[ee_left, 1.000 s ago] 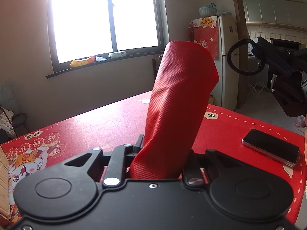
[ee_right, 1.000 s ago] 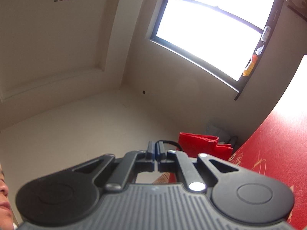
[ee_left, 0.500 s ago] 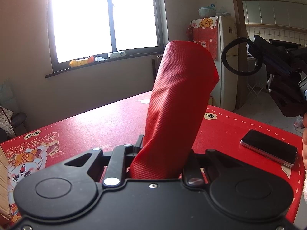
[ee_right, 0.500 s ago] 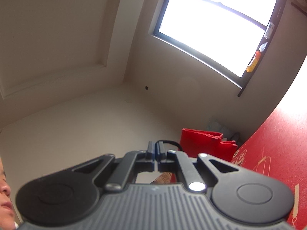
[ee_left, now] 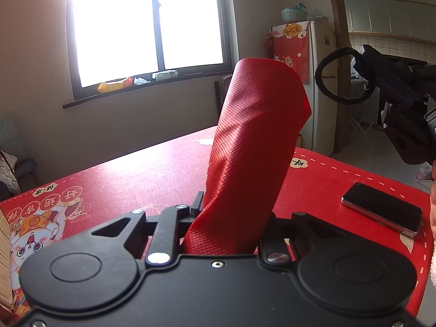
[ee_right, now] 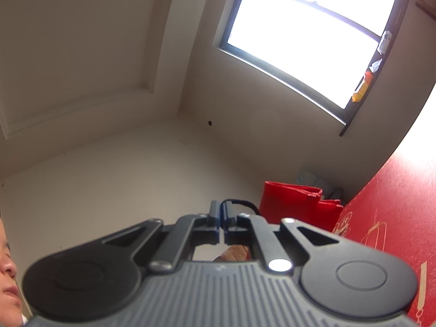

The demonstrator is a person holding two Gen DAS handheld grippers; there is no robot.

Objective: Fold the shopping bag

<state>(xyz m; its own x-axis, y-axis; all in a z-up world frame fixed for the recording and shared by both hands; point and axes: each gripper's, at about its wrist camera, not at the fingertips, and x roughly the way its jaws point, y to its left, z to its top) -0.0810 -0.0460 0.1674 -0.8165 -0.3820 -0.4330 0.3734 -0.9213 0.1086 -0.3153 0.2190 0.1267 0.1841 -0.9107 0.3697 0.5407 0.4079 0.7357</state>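
The red woven shopping bag (ee_left: 253, 147), gathered into a thick folded roll, rises from my left gripper (ee_left: 234, 212), which is shut on its lower end. The bag hides the right finger. It stands above the red printed tablecloth (ee_left: 136, 179). In the right wrist view my right gripper (ee_right: 221, 215) points up toward the wall and ceiling, its fingers closed together with nothing between them. Beyond its fingertips shows a piece of the red bag (ee_right: 291, 204). A black loop (ee_left: 340, 76) hangs off the right tool's dark body (ee_left: 403, 114) at the upper right of the left wrist view.
A dark phone (ee_left: 381, 212) lies on the cloth at the right. A cardboard box edge (ee_left: 4, 245) sits at the left. Behind the table are a window sill (ee_left: 141, 87) with packets and a white fridge (ee_left: 318, 87). A person's face edge shows at the left of the right wrist view.
Almost nothing. The right tool's body and its black loop drifted slightly left in the left wrist view; the bag stays clamped in the same pose.
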